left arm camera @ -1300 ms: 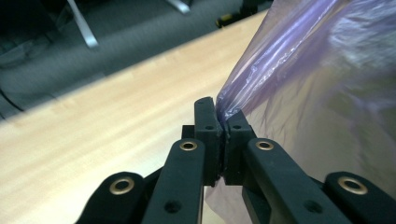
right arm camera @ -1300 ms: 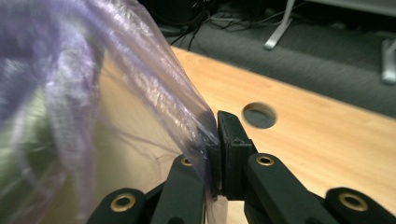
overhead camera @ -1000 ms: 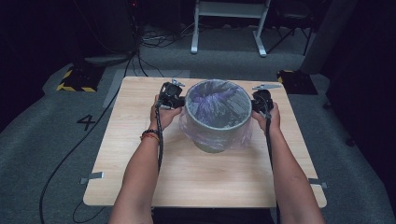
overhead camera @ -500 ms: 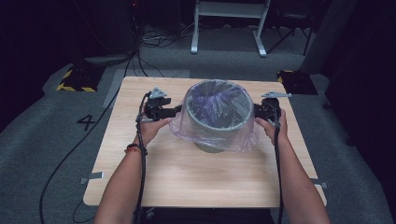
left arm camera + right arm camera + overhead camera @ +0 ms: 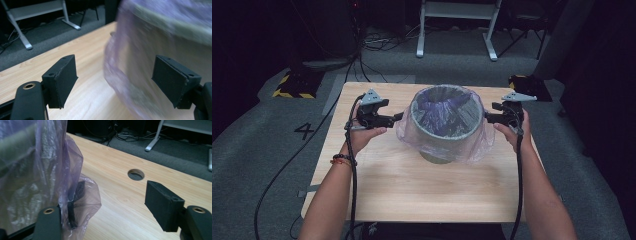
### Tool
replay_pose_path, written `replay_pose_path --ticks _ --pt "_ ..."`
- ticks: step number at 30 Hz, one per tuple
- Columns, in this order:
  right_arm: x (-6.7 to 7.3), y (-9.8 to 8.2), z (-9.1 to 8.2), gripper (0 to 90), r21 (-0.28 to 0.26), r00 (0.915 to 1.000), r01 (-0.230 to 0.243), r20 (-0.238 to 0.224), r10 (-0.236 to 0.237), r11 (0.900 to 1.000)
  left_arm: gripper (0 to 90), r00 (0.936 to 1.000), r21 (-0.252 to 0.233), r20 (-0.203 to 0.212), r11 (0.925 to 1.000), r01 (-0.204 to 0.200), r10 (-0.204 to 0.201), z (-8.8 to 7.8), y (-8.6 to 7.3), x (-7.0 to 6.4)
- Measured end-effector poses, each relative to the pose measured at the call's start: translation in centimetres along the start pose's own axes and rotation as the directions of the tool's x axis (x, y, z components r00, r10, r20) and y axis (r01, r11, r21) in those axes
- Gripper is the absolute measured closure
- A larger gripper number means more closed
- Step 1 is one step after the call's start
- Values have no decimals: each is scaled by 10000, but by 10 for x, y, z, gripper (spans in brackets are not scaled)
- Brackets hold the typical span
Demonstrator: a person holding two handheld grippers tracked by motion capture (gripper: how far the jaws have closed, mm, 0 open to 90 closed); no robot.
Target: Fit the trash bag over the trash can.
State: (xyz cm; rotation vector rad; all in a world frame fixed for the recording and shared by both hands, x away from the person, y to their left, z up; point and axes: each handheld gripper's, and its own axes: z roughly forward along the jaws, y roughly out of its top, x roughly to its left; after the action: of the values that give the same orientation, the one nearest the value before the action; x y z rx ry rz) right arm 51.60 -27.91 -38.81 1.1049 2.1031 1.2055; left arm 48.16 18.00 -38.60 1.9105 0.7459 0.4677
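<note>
A: Nearest, what are the hands doing?

B: The left hand-held gripper (image 5: 398,117) sits just beside the left wall of the bin, and its jaws have just been opening. They stand well apart in the left gripper view, with bare worktop (image 5: 87,100) between them and the purple bag (image 5: 120,75) close to one pad.

A: And the other side?

B: The right hand-held gripper (image 5: 488,118) is at the bin's right wall. Its jaws have also just been opening and stand apart. In the right gripper view a loose fold of the bag (image 5: 75,192) drapes over one pad, but nothing is clamped.

A: Where is the bin?

B: The grey bin (image 5: 447,132) stands upright mid-worktop between both grippers, the bag lining it and folded over its rim. Beyond lies grey floor (image 5: 272,150).
</note>
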Motion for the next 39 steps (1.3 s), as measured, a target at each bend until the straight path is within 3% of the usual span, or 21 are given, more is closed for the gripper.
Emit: replay_pose_path --ticks 3,5,8,10,15,18,19,21,22,23,24,26,30,35,37,39 --pt "-2 -1 -11 326 -119 9998 177 -72 -178 9998 202 9981 408 289 9976 -557 546 1 -6 -11" --pt "-5 -2 -19 325 -310 9997 30 -250 -38 9995 202 9948 752 402 9925 -968 939 4 -9 -20" --pt "-8 -3 -26 321 -284 9997 143 -191 -148 9995 200 9902 882 913 9895 -1141 1060 9 -12 -31" --pt "-8 -3 -28 321 -281 9991 226 -365 -237 9993 198 9854 902 1249 9877 -1274 1157 14 -14 -39" --pt "0 -9 -26 354 130 9956 928 84 -929 9956 196 9701 990 1745 9772 -1880 1689 25 -21 -61" --pt "7 -14 -22 442 322 9906 1359 -177 -1354 9902 404 9655 966 1549 9694 -2258 2094 28 -23 -68" --pt "9 -16 -21 510 345 9899 1351 -474 -1334 9902 458 9641 1033 1576 9674 -2314 2138 28 -23 -68" --pt "11 -19 -20 644 334 9876 1377 -805 -1347 9899 676 9627 1199 1339 9605 -2512 2351 29 -25 -68" --pt "12 -20 -18 706 402 9868 1387 -898 -1347 9895 749 9607 1207 1411 9590 -2565 2392 30 -26 -68" --pt "13 -23 -17 769 432 9847 1429 -1070 -1377 9888 855 9607 1173 1384 9592 -2573 2407 30 -27 -67" --pt "14 -24 -16 821 454 9837 1453 -1134 -1395 9883 898 9618 1236 1300 9585 -2570 2411 30 -28 -67" --pt "17 -29 -13 871 490 9836 1456 -1144 -1393 9881 900 9606 1302 1350 9567 -2603 2429 31 -30 -66" --pt "18 -39 -6 896 628 9848 1285 -1257 -1198 9897 900 9575 1885 1337 9420 -2777 2556 38 -40 -68" --pt "18 -56 10 897 1185 9902 907 -1165 -768 9888 900 9670 2418 1091 9374 -2506 2303 46 -54 -60" --pt "18 -62 17 897 1412 9912 748 -1192 -581 9872 900 9691 2697 958 9312 -2452 2275 49 -59 -57" --pt "17 -68 25 894 1704 9939 544 -1035 -371 9839 900 9741 2834 890 9323 -2247 2077 50 -63 -53"
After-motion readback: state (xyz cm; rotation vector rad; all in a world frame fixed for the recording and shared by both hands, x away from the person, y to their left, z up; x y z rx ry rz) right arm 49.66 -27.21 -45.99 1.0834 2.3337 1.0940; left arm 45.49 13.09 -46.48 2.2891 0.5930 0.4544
